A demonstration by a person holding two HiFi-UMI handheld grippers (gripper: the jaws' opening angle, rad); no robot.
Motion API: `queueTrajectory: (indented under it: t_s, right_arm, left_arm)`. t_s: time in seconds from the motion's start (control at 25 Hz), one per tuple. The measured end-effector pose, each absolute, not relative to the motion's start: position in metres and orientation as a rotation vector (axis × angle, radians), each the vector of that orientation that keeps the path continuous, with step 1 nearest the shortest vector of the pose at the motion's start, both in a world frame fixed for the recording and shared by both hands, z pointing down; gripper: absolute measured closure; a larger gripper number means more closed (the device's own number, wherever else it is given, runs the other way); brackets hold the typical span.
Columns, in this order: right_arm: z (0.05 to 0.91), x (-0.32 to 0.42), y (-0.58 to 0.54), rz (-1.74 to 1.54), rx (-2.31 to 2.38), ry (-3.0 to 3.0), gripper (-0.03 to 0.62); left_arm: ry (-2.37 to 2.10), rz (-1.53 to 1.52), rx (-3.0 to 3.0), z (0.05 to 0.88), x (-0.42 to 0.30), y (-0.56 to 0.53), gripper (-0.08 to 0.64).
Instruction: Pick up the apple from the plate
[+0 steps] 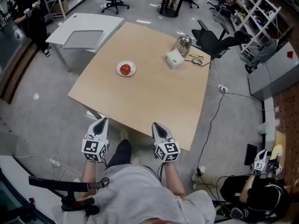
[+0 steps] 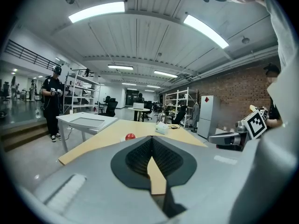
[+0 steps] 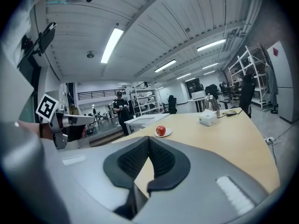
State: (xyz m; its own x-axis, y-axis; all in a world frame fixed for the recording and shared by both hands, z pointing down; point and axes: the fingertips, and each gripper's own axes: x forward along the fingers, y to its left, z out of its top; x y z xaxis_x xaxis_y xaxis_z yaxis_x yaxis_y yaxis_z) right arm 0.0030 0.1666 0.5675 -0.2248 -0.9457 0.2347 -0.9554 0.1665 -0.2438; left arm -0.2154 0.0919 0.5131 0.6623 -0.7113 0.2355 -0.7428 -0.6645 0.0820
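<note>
Table (image 1: 149, 97) bears plate (image 1: 132, 72) with apple (image 1: 125, 69), well apart from your left gripper (image 1: 100, 123) and right gripper (image 1: 156, 126); both pressed together, empty.

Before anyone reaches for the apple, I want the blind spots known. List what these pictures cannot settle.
- Apple, its stem and underside: too small in the head view, too far off in both gripper views.
- Plate: in the left gripper view it is mostly hidden behind the left gripper itself.
- Small things beside the metal jug: too small to name in any view.
</note>
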Motion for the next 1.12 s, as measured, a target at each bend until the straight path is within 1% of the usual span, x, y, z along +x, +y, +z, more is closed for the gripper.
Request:
queueTrajectory:
  t_s: [0.24,0.56,1.12]
  right_arm:
    - [0.572,0.005,0.124,0.548,1.912,-2.383,0.586]
    - [0.561,0.015,0.068,0.556,1.871,-2.39,0.586]
    - [0.553,0.016,-0.019,0.531,1.79,-2.39,0.586]
  left_arm:
    - [-1.194,0.284,2.687,0.521,-0.21,0.05,0.541]
    - [-1.198,0.272,2.668,0.511,-0.196,0.0,0.541]
    - [-1.213,0.3,2.609,0.525,-0.198,-0.071,0.541]
